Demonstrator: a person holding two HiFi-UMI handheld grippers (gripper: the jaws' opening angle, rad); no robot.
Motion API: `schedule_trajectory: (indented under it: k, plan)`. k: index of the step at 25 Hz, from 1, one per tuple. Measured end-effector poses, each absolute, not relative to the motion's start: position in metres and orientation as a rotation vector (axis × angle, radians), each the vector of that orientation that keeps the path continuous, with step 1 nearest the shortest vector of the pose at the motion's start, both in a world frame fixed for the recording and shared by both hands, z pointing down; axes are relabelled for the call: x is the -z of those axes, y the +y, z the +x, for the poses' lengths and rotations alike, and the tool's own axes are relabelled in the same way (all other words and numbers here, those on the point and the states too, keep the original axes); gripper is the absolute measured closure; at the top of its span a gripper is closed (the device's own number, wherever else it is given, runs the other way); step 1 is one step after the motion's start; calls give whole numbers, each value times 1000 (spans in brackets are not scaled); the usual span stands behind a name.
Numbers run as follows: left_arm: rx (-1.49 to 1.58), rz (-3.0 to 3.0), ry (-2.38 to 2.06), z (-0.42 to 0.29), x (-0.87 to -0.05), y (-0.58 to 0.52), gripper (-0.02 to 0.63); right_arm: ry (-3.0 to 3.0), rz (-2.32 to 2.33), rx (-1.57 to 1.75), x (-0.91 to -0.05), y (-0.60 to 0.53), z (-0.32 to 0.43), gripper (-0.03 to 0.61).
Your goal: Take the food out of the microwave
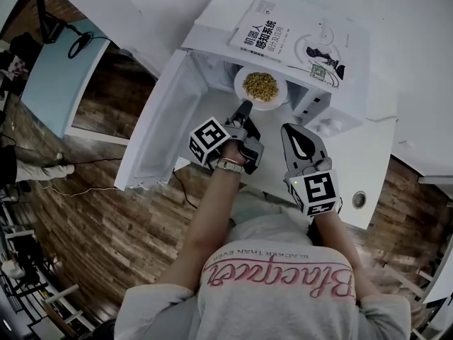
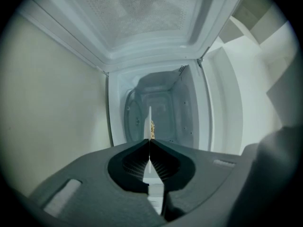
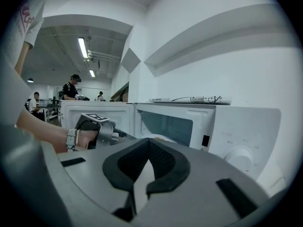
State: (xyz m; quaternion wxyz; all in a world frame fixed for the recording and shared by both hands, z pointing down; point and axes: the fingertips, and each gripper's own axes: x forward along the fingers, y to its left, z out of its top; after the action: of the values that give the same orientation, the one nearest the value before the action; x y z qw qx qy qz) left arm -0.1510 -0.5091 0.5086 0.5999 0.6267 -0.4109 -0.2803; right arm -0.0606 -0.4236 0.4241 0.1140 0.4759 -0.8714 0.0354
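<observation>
A white plate (image 1: 280,96) of yellow food (image 1: 260,85) hangs at the mouth of the open white microwave (image 1: 212,69). My left gripper (image 1: 244,109) is shut on the plate's near rim. In the left gripper view the plate (image 2: 150,118) shows edge-on between the closed jaws of the left gripper (image 2: 149,140), with a bit of food (image 2: 152,128) beside it and the microwave cavity (image 2: 163,103) behind. My right gripper (image 1: 292,130) is shut on nothing, to the right of the plate, in front of the microwave's control panel (image 3: 232,143). The right gripper (image 3: 148,140) sees the plate (image 3: 158,138) just beyond its tips.
The microwave door (image 1: 152,129) swings wide open to the left. A book (image 1: 297,37) lies on top of the microwave. The microwave stands on a white table (image 1: 379,158) with a round cable hole (image 1: 359,200). People (image 3: 71,90) stand far off in the room.
</observation>
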Motion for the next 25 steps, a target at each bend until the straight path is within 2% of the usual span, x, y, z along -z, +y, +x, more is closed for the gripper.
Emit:
schedule_trajectory:
  k: [8,25]
  plan:
    - [699,1454,-959,-151,-482,-469,603,-2630,1426,-153,-400,-400,-48,569]
    - [795,1488,-954,-150,-422,-401,603,-2701,1385,-43,-365,-369,-50,569]
